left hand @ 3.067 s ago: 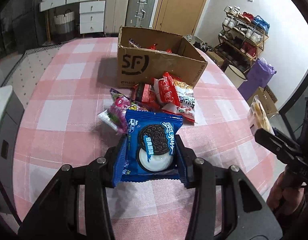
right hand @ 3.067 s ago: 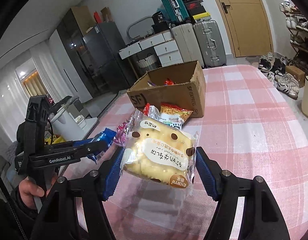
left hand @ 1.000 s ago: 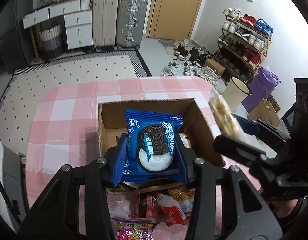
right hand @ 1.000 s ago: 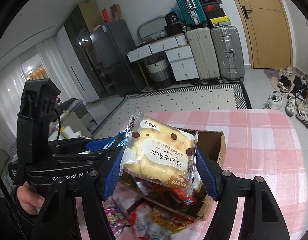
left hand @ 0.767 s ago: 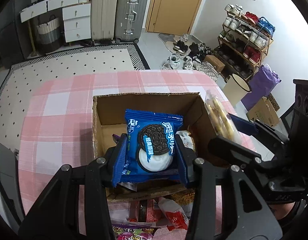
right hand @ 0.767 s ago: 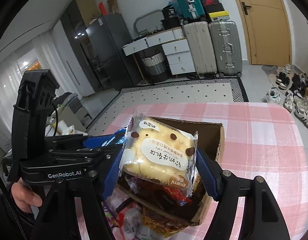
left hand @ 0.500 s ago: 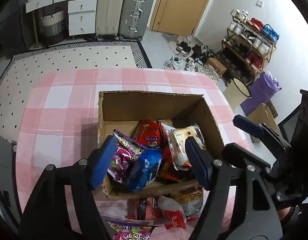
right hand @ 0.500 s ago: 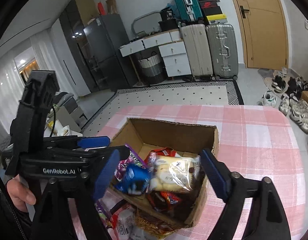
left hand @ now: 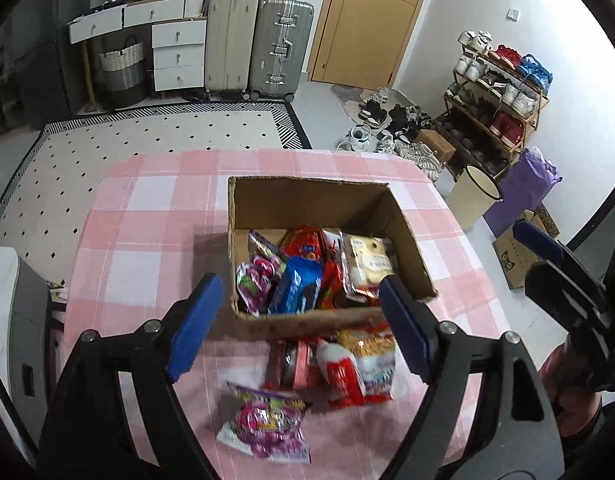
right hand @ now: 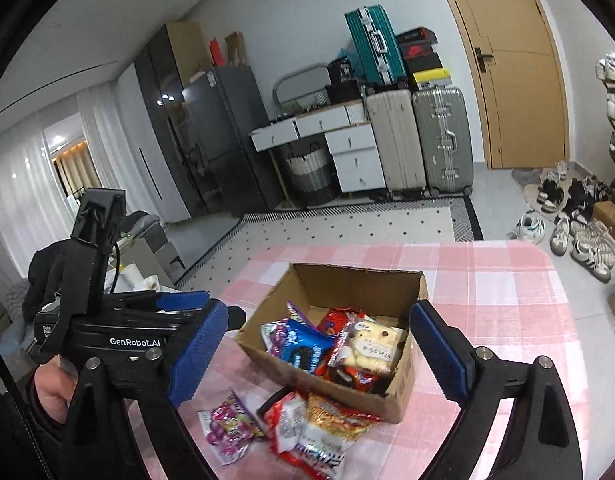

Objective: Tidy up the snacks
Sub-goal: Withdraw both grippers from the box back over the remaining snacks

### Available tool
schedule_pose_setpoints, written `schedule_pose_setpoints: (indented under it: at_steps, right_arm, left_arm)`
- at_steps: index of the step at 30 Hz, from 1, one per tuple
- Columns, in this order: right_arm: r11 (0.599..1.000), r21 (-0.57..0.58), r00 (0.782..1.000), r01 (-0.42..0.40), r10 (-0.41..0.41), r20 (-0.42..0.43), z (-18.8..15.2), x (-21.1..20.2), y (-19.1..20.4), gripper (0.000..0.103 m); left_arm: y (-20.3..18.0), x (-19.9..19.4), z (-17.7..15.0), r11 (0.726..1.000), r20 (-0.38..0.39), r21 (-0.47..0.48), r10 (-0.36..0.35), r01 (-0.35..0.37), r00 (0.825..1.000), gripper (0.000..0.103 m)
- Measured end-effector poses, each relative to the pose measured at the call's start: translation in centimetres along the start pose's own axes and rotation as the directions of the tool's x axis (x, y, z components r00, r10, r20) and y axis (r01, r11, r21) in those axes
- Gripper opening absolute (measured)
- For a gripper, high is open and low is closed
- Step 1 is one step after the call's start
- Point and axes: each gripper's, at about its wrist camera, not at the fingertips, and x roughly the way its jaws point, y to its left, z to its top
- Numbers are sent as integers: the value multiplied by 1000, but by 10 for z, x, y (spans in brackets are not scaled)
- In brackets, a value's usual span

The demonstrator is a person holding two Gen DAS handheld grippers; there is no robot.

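Observation:
An open cardboard box [left hand: 243, 216] sits on the pink checked table and holds several snacks. A blue cookie pack [left hand: 297, 290] and a yellow cake pack [left hand: 367, 264] lie in it; both also show in the right wrist view, the cookie pack [right hand: 303, 348] left of the cake pack [right hand: 373, 346]. My left gripper [left hand: 299, 328] is open and empty, high above the box's near edge. My right gripper [right hand: 319, 354] is open and empty above the box [right hand: 347, 280]. A purple candy bag [left hand: 265, 428] and red and orange packets [left hand: 359, 360] lie on the table before the box.
The table [left hand: 155, 208] is round-cornered with its far edge just behind the box. The right gripper's body [left hand: 567, 288] shows at the right of the left wrist view. Suitcases [left hand: 259, 44], drawers and a shoe rack [left hand: 499, 92] stand on the floor beyond.
Both grippers opened and let go: the blue cookie pack and the yellow cake pack dropped into the box. Both grippers have since pulled back and up a little.

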Motion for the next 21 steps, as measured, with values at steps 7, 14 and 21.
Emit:
schedule_pose_setpoints:
  at_steps: [7, 14, 21]
  right_arm:
    - [1000, -15, 999, 2, -2, 38, -10, -42, 26, 98]
    - [999, -38, 998, 3, 0, 60, -20, -70, 52, 101]
    - [999, -39, 997, 7, -4, 73, -34, -96, 66, 102]
  left_arm:
    - [-8, -45, -21, 1000, 37, 11, 8, -8, 999, 83]
    - [-15, -84, -46, 999, 84, 24, 20, -22, 996, 88]
    - [-14, -110, -69, 1000, 106, 20, 15, -17, 994, 96]
